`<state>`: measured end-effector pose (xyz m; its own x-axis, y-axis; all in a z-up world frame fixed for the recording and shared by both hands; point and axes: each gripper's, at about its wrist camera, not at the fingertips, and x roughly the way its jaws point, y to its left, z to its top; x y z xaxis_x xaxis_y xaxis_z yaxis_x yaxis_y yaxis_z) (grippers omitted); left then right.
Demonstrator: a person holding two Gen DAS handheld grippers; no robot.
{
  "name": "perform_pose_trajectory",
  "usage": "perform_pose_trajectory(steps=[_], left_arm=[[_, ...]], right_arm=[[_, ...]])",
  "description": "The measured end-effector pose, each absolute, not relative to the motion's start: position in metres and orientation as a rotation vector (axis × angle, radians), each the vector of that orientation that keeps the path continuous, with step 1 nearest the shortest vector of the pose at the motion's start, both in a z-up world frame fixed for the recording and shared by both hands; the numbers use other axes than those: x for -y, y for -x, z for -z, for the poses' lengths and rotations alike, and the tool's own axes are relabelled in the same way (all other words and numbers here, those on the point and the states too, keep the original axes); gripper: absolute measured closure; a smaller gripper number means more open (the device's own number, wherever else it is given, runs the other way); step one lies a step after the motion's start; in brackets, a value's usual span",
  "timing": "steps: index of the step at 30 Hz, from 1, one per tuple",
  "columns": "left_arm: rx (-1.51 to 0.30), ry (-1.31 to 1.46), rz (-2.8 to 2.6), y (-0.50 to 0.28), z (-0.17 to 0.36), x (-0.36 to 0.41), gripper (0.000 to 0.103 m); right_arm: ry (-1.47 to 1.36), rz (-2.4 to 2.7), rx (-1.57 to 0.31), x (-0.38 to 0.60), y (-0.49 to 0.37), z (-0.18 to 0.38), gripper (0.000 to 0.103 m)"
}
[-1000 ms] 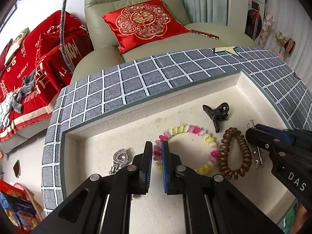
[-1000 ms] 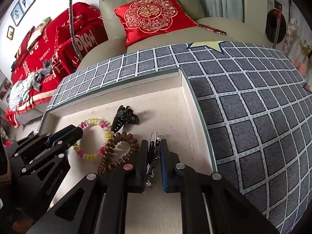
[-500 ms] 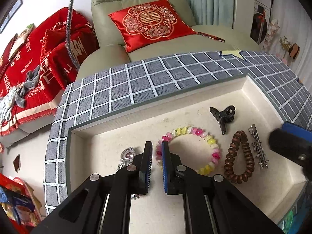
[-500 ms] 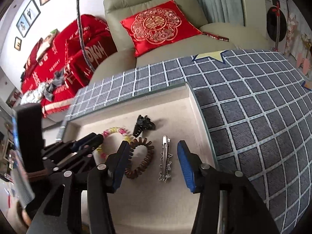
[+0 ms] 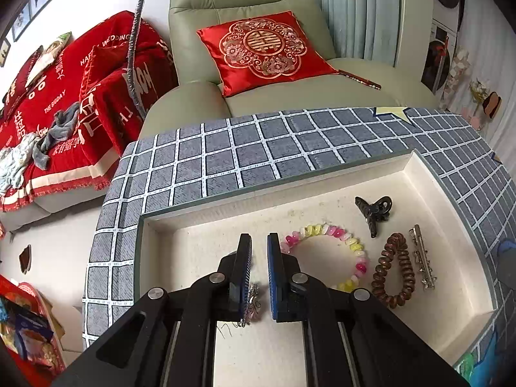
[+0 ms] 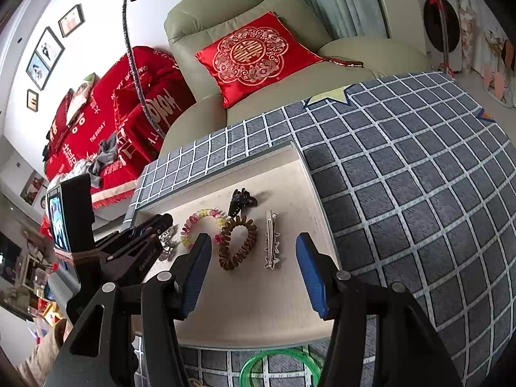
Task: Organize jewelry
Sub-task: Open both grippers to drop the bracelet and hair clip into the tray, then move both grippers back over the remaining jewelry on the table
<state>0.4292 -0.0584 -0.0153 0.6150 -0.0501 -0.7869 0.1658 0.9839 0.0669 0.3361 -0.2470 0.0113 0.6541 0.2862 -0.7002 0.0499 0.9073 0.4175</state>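
A cream tray [image 5: 200,245] [image 6: 258,306] holds a pink-and-yellow bead bracelet [image 5: 354,251] [image 6: 201,222], a black claw clip [image 5: 374,211] [image 6: 240,201], a brown spiral hair tie [image 5: 391,274] [image 6: 238,242] and a silver hair clip [image 5: 421,258] [image 6: 271,245]. A silver pendant [image 5: 251,303] [image 6: 169,240] lies under my left gripper [image 5: 259,242], whose jaws stand close together with a narrow gap, not gripping it. My right gripper [image 6: 254,245] is open and empty, raised above the hair tie and silver clip.
The tray sits on a grey checked cloth [image 6: 419,193]. A green ring [image 6: 280,367] lies on the cloth by the tray's near edge. A beige armchair with a red cushion [image 5: 264,48] stands behind.
My right gripper let go of the silver hair clip, opened wide and pulled back and up. My left gripper shifted left from the bracelet to above the pendant.
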Motion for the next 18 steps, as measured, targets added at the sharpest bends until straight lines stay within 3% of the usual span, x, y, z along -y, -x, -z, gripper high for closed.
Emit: perform_pose_trajectory(steps=[14,15,16,17,18], left_arm=[[-0.874,-0.103,0.136,-0.424,0.002,0.053,0.078],[-0.874,-0.098,0.138,-0.424,0.001,0.052,0.068],[-0.876,-0.092,0.135,-0.424,0.001,0.051,0.013],[-0.877,-0.09,0.115,-0.423,0.0,0.048,0.0],[-0.838,-0.086,0.096,-0.421,-0.002,0.046,0.0]], right_arm=[[-0.422,-0.134,-0.866,0.246,-0.326,-0.01,0.044],[-0.422,-0.135,-0.866,0.245,-0.326,-0.01,0.045],[-0.422,-0.136,-0.866,0.246,-0.325,-0.009,0.045],[-0.421,-0.136,-0.867,0.245,-0.324,-0.009,0.045],[-0.421,-0.137,-0.867,0.244,-0.324,-0.009,0.045]])
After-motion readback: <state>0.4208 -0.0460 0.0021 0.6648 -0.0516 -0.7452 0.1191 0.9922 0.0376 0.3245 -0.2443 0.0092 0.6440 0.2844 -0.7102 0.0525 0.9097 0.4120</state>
